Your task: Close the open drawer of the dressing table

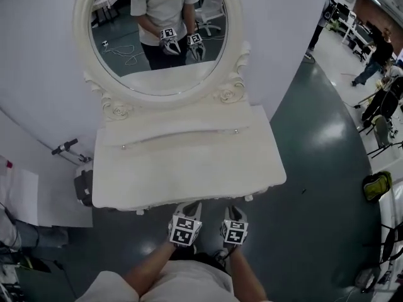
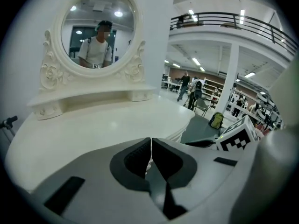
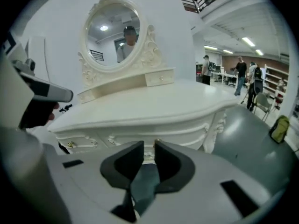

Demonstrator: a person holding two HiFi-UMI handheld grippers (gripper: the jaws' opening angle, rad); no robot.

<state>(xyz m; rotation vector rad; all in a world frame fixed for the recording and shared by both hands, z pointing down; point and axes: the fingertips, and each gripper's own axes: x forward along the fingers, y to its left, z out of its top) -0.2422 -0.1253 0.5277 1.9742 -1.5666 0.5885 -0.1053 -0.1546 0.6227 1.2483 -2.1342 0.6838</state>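
Observation:
The white dressing table [image 1: 189, 162] with its oval mirror [image 1: 157, 30] stands right in front of me. In the head view no drawer sticks out past its front edge. In the right gripper view the carved drawer fronts [image 3: 107, 136] look flush under the top. My left gripper [image 1: 192, 206] hangs at the front edge, jaws shut on nothing, its tips [image 2: 151, 141] over the table top [image 2: 103, 125]. Beside it, my right gripper [image 1: 234, 211] has a narrow gap between its jaws [image 3: 149, 146]. A small gold knob [image 3: 157, 141] shows just beyond its tips; whether it touches them I cannot tell.
A white wall backs the table. A black case [image 1: 82, 187] and a stand sit on the floor at its left. To the right are grey floor, a green bag [image 1: 376, 184], chairs and several people [image 1: 371, 58] farther off. Another gold handle [image 3: 70, 144] marks the left drawer.

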